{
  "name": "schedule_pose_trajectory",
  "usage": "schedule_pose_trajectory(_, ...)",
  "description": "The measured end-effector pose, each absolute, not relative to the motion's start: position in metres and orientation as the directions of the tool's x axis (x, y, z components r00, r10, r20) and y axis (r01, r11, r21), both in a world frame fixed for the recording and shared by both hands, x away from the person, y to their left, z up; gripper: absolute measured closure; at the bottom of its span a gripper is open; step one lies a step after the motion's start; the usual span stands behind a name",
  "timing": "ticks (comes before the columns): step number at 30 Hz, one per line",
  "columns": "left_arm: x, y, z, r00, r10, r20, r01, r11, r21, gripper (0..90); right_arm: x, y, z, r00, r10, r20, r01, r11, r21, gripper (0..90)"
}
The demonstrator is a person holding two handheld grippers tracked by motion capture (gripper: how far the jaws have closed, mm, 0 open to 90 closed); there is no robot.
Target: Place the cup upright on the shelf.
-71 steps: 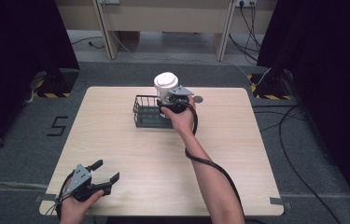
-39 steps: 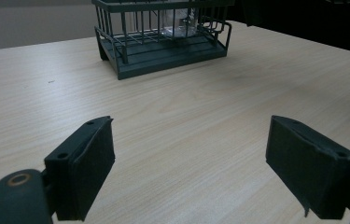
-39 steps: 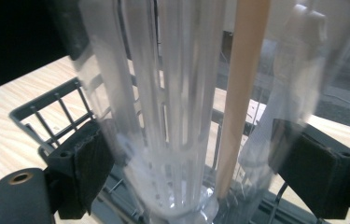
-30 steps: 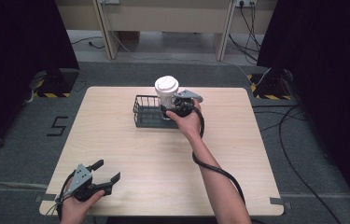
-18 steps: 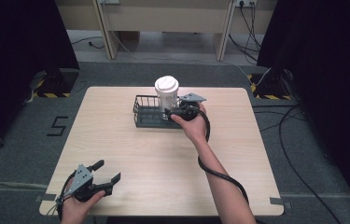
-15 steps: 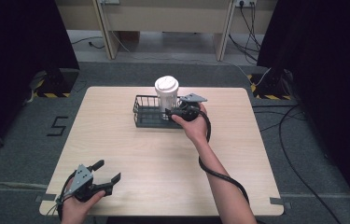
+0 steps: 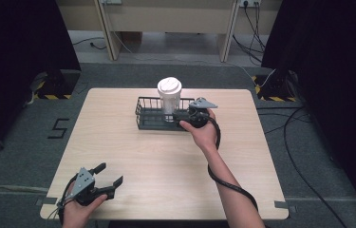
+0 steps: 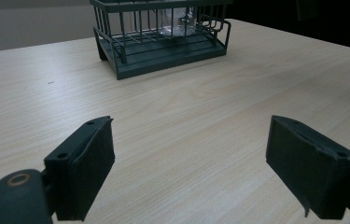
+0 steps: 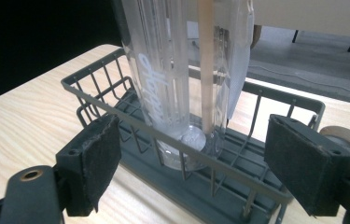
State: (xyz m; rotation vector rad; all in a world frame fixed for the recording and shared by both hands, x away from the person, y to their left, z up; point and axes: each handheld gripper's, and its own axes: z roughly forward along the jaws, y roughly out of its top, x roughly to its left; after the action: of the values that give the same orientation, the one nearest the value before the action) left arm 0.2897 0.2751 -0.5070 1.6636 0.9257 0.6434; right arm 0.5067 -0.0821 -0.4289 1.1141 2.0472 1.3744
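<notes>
A tall clear plastic cup with a white lid stands upright inside a dark wire basket at the far middle of the table. My right gripper is just right of the cup, at the basket's side. In the right gripper view, the cup has white lettering and a beige stick inside. It rises behind the basket's rim, and the right gripper is open, its jaws wide apart on the near side of the rim. My left gripper rests open near the front left edge.
In the left gripper view, bare wood lies between the wide jaws of the left gripper. The basket stands far ahead. A small tan round object shows beyond the right jaw in the right gripper view. Cables trail on the floor to the right.
The right gripper has drawn back a little to the right, away from the cup, which stays standing in the basket. The left gripper has not moved.
</notes>
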Motion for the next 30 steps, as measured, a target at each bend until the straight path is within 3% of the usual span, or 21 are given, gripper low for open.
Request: schedule_pose_trajectory(30,0.289,0.276,-0.507,0.546,0.837,-0.04,0.256,-0.121,0.959,14.7,0.471,-0.128,-0.44,-0.559,0.825,0.08,0.399,0.184,0.898,22.3)
